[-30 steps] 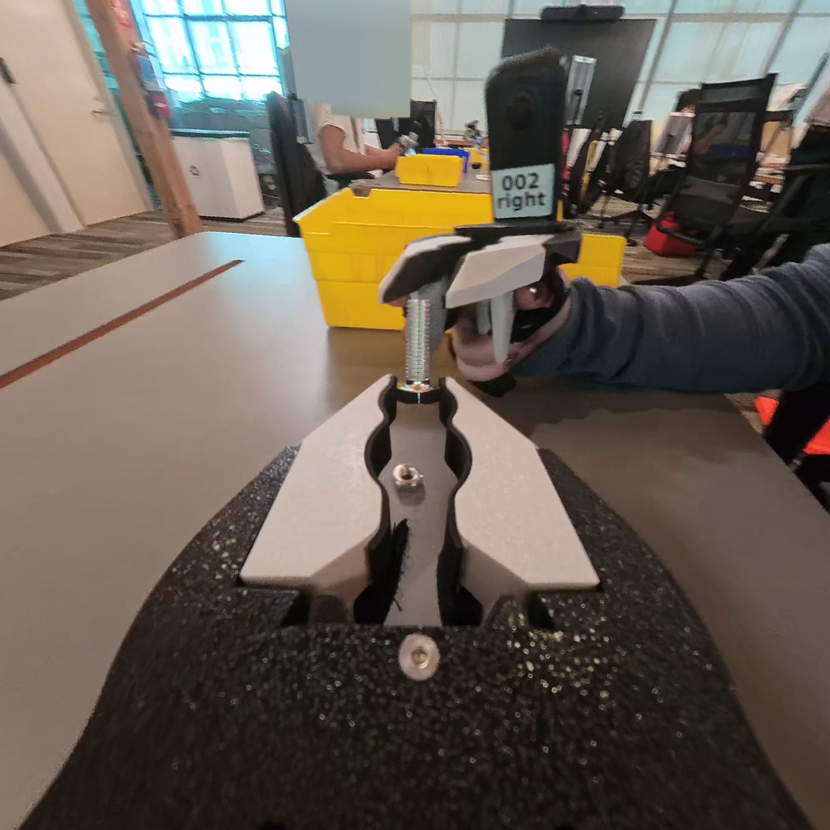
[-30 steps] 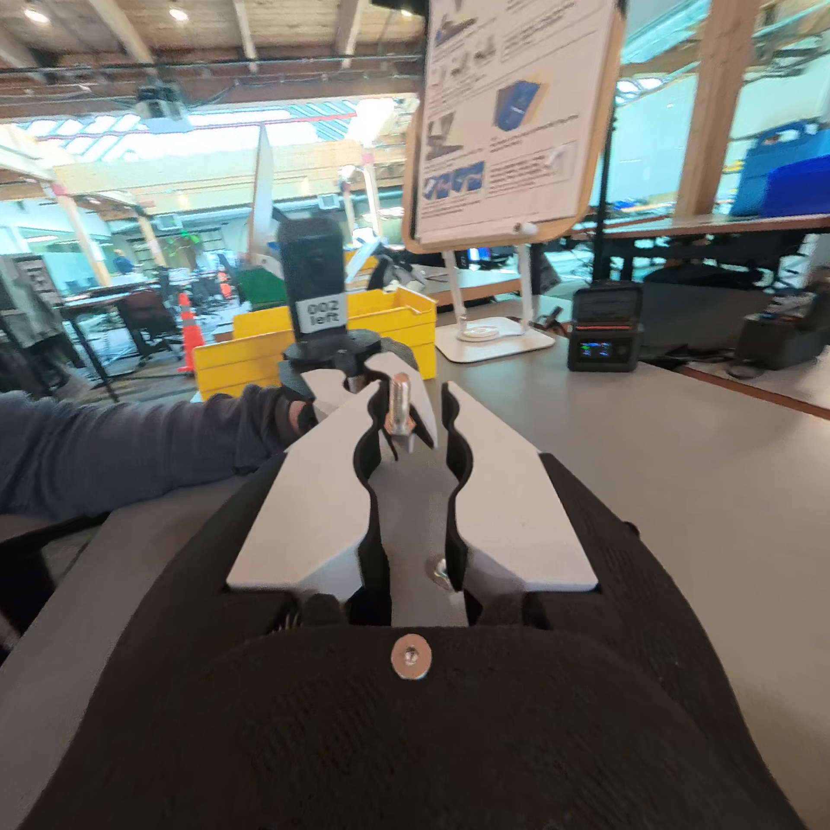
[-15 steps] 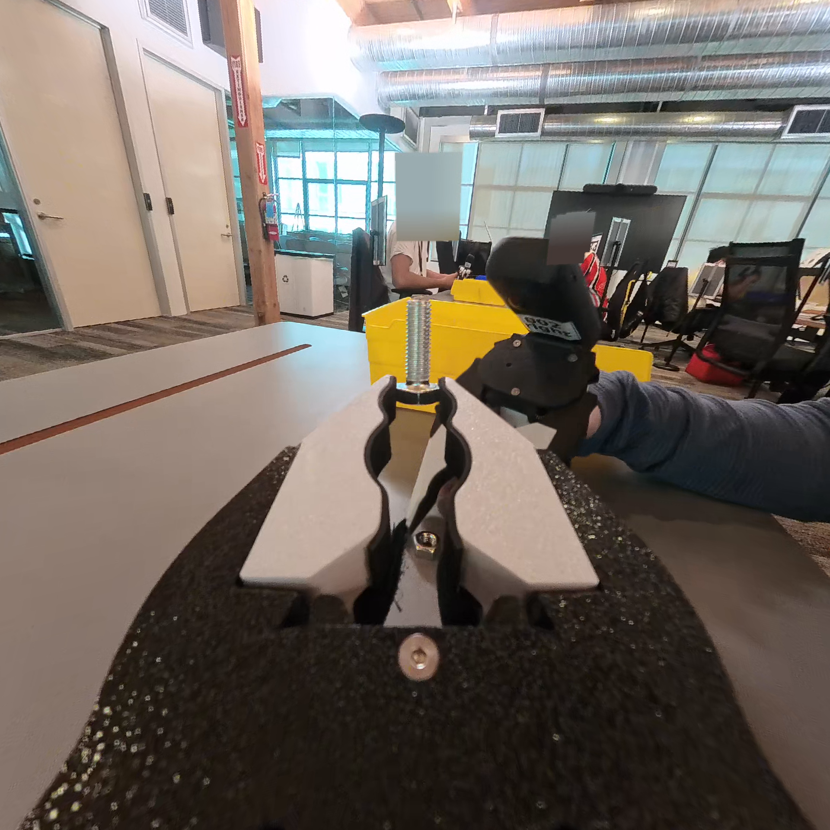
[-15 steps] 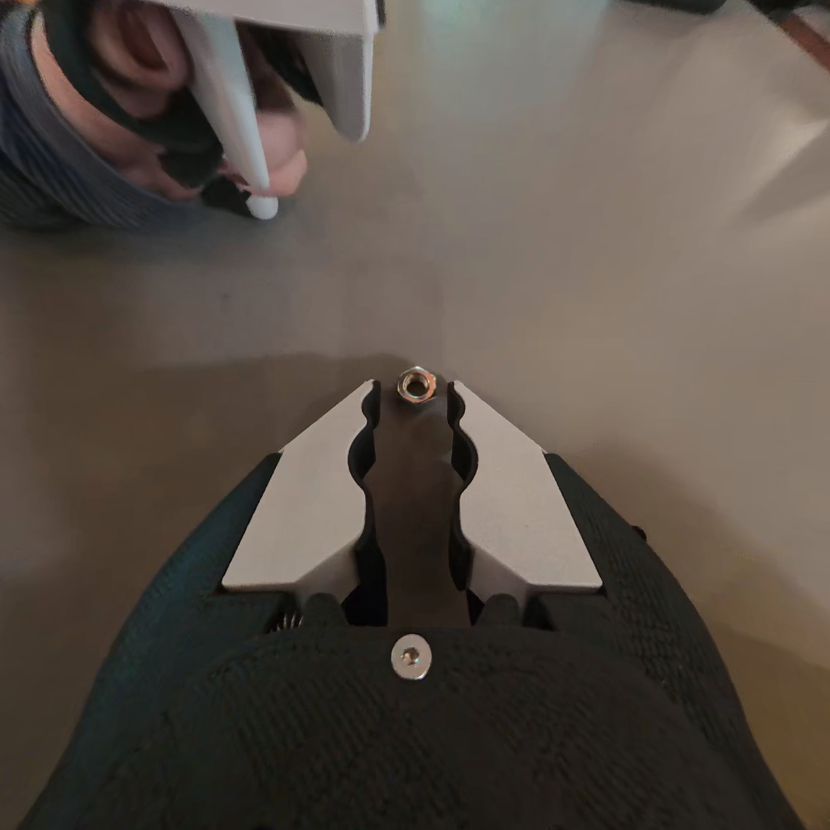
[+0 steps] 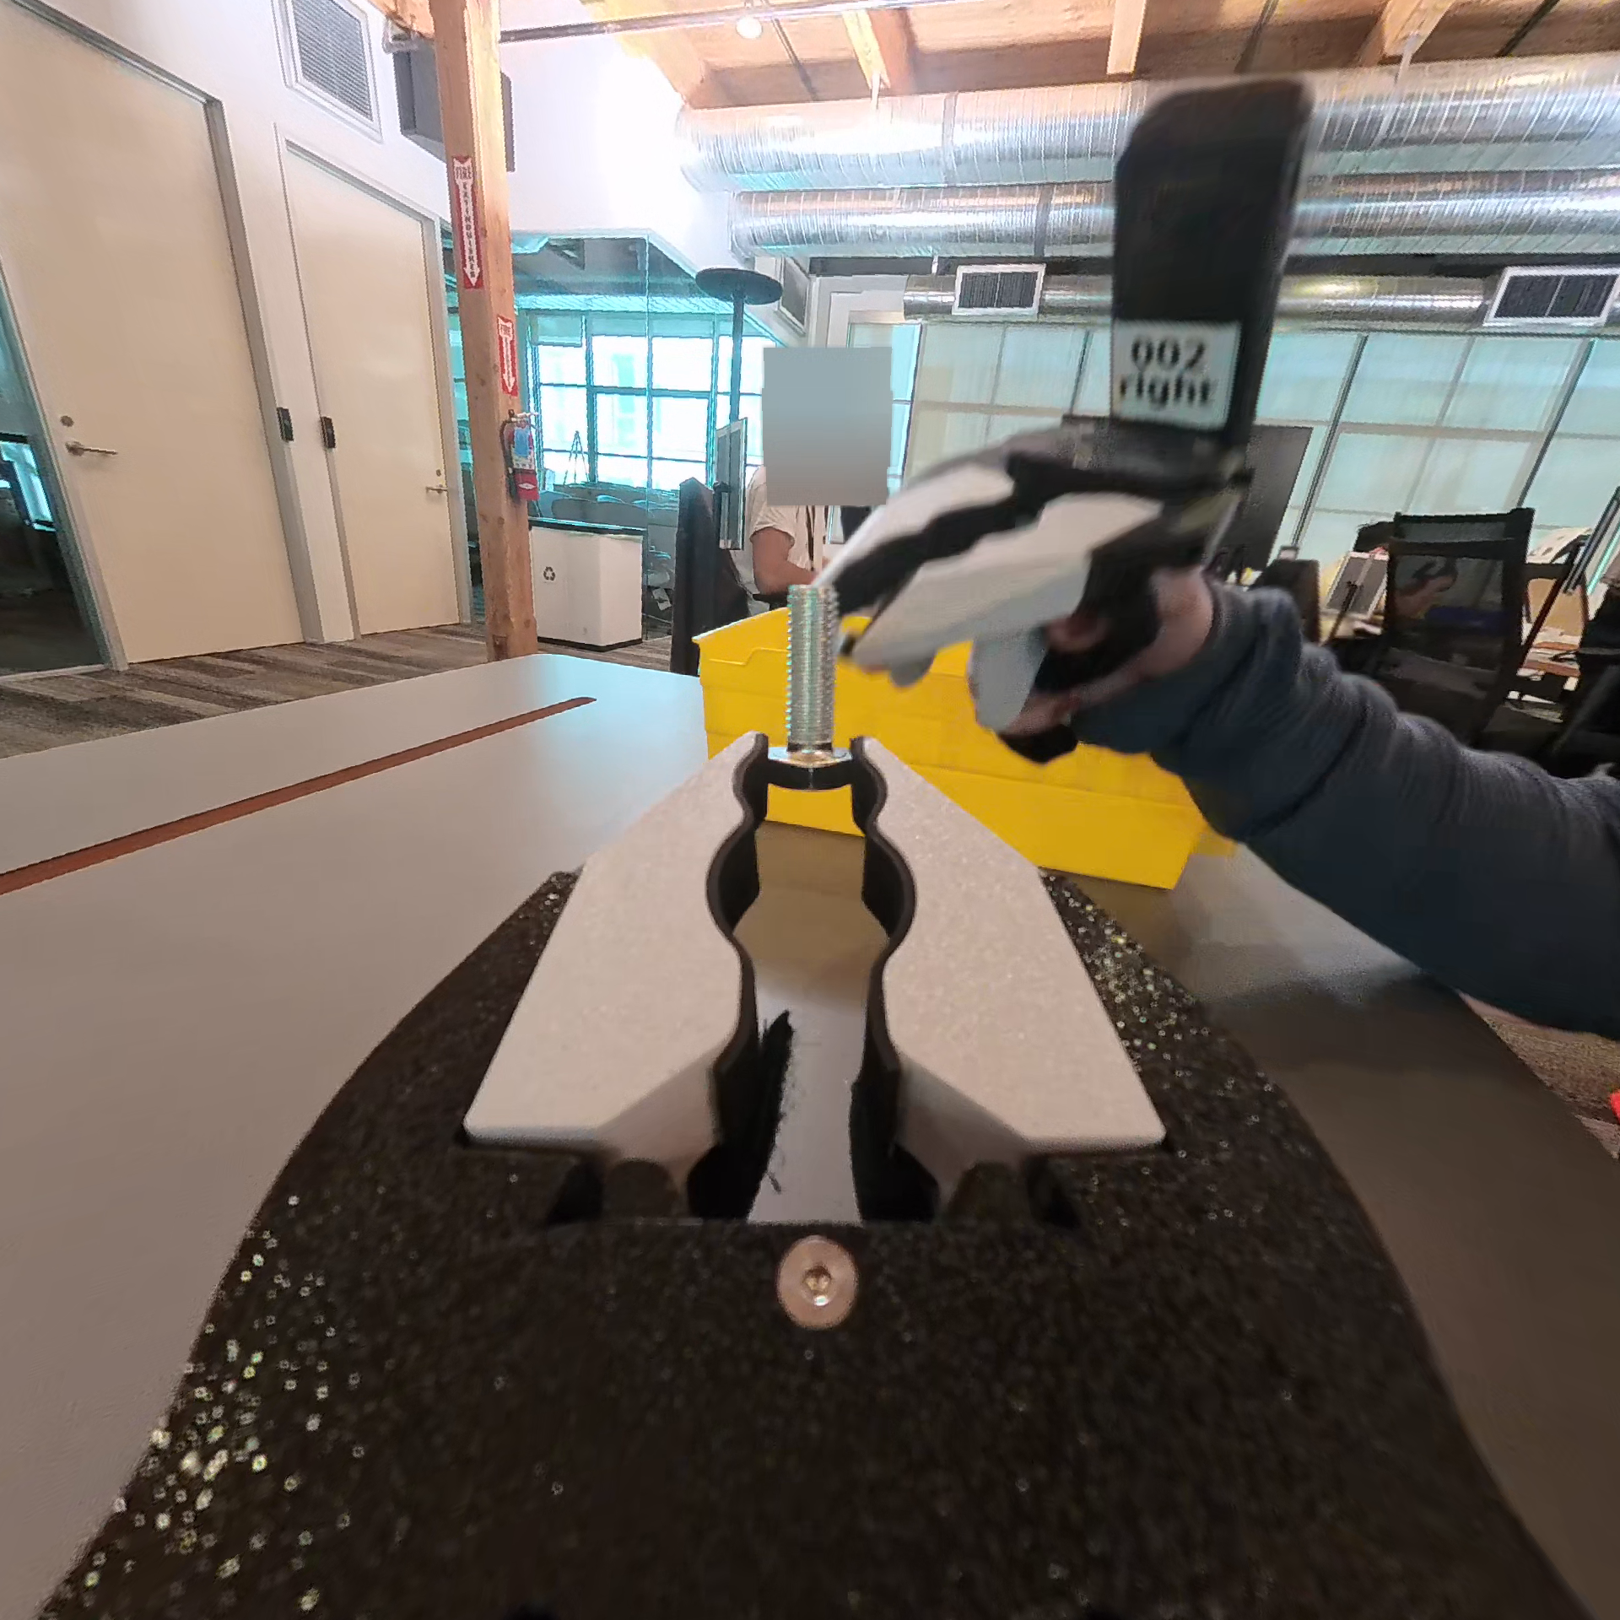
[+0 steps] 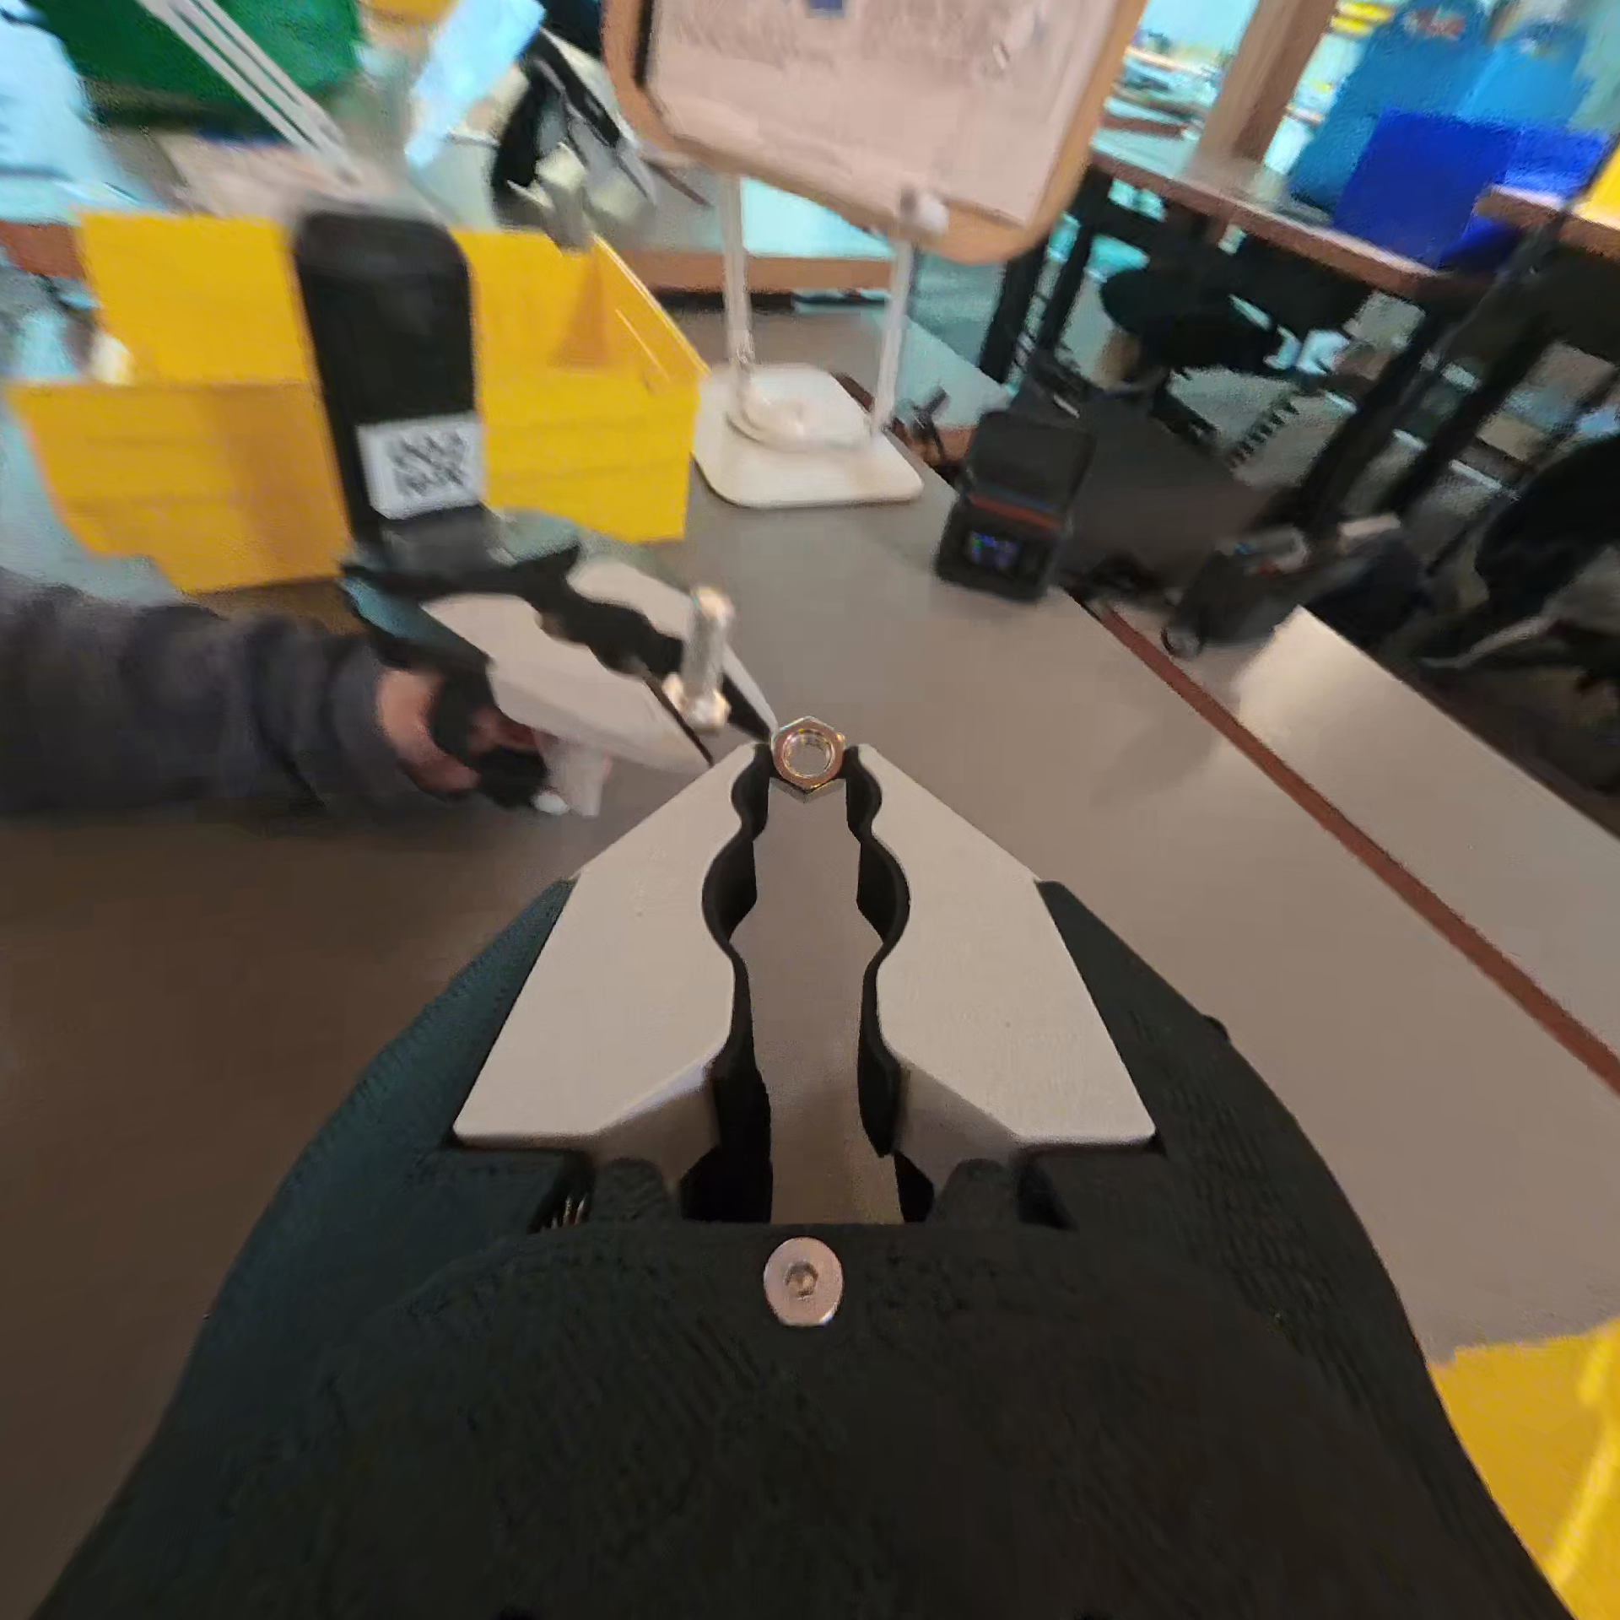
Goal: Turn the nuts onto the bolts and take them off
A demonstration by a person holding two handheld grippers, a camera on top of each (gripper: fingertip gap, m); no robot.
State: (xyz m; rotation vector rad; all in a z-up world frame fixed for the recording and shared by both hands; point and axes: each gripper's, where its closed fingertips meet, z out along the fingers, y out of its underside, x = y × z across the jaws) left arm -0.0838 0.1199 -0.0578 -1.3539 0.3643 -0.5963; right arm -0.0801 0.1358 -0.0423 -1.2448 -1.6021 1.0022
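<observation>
My left gripper point(image 5: 811, 771) is shut on the head of a silver bolt point(image 5: 812, 675), which stands upright with its thread pointing up. My right gripper point(image 6: 806, 763) is shut on a silver hex nut point(image 6: 807, 756) at its fingertips. In the left wrist view the right gripper point(image 5: 855, 614) hovers blurred just right of the bolt's top, above the table; the nut is not visible there. In the right wrist view the left gripper point(image 6: 701, 710) with the bolt point(image 6: 706, 649) sits just left of and beyond the nut.
Yellow bins point(image 5: 964, 771) stand on the grey table point(image 5: 263, 920) behind the bolt. A white stand with a board point(image 6: 806, 438) and a small black device point(image 6: 1008, 526) stand farther back. A person sits at a desk in the background.
My right gripper closed on the nut on the table, lifted it and now sits beside the bolt's top. My left gripper still holds the bolt upright.
</observation>
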